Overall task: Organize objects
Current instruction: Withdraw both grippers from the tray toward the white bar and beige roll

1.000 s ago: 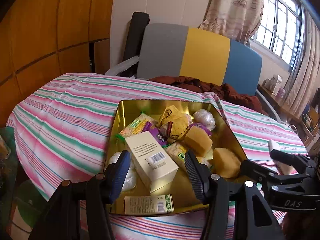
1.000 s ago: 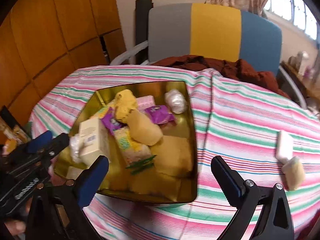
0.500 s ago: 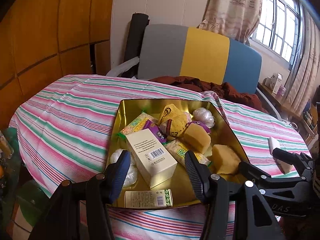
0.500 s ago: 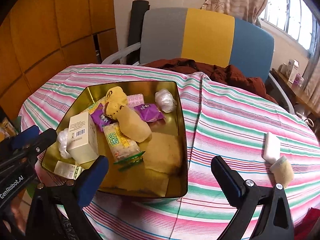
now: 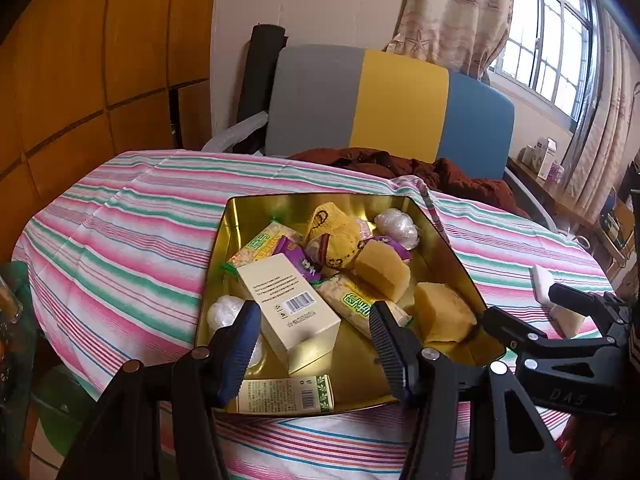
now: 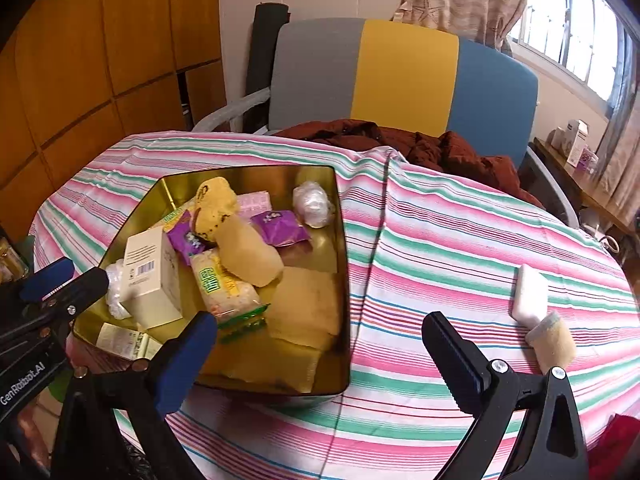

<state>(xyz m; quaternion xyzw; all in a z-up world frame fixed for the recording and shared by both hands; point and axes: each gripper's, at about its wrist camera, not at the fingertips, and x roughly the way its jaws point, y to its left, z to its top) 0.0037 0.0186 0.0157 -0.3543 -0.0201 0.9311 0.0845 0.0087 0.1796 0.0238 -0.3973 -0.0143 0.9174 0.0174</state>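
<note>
A gold tin (image 5: 456, 258) (image 6: 344, 240) sits on the striped table, filled with snack packets, yellow sponge pieces, a cream box (image 5: 286, 300) (image 6: 150, 276) and a white wrapped ball (image 6: 314, 204). My left gripper (image 5: 314, 344) hovers open over the tin's near edge, nothing between its fingers. My right gripper (image 6: 320, 352) is open wide above the tin's near right corner, empty. A white bar (image 6: 530, 292) and a tan sponge piece (image 6: 554, 338) lie on the cloth to the right, outside the tin.
A grey, yellow and blue chair back (image 6: 400, 76) with a brown garment (image 6: 420, 144) stands behind the table. Wooden panels (image 5: 80, 60) are on the left. A shelf with boxes (image 6: 576, 148) runs under the window at right.
Both grippers have drawn back and risen a little from the tin, so more of the table shows. Neither has closed, and the objects have not moved.
</note>
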